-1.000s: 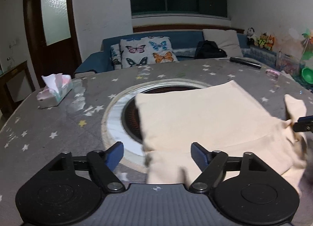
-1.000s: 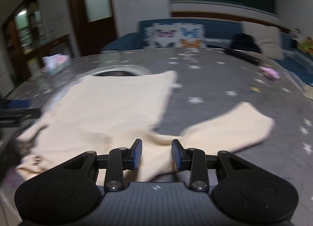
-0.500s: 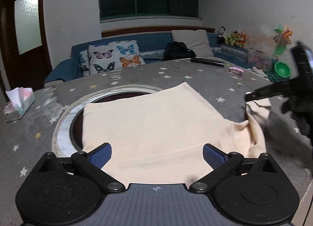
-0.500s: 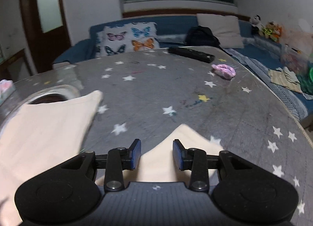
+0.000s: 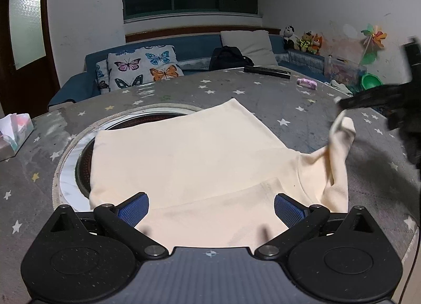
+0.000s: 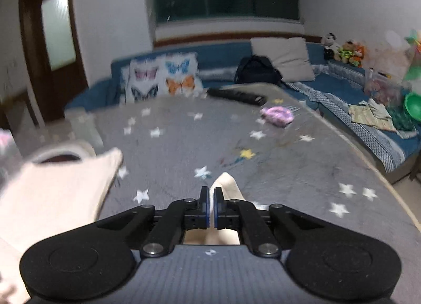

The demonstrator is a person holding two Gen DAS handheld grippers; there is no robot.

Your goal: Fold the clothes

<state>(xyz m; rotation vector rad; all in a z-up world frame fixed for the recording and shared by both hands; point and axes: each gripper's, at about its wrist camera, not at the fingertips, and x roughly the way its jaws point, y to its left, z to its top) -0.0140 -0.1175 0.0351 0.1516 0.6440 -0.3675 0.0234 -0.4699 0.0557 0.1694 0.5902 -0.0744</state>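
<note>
A cream shirt (image 5: pixel 184 151) lies spread on the grey star-patterned table (image 5: pixel 263 93), partly over a round opening (image 5: pixel 86 156). Its left sleeve is folded onto the body near me. My left gripper (image 5: pixel 210 208) hovers open over the shirt's near edge with nothing between its blue pads (image 5: pixel 133 208). At the right of that view my right gripper (image 5: pixel 342 105) lifts the tip of the right sleeve (image 5: pixel 339 146) off the table. In the right wrist view the right gripper (image 6: pixel 211 200) is shut on that sleeve (image 6: pixel 226 185), and the shirt body (image 6: pixel 52 193) lies to the left.
A tissue box (image 5: pixel 13 133) sits at the table's left edge. A black remote (image 5: pixel 267 71) and a small pink object (image 5: pixel 306 83) lie at the far right side. A blue sofa (image 5: pixel 184 46) with a butterfly cushion stands behind. The table's right edge (image 6: pixel 368 162) drops off close by.
My right gripper closed onto the right sleeve's tip and raised it off the table. My left gripper opened wider and drew back to the shirt's near edge.
</note>
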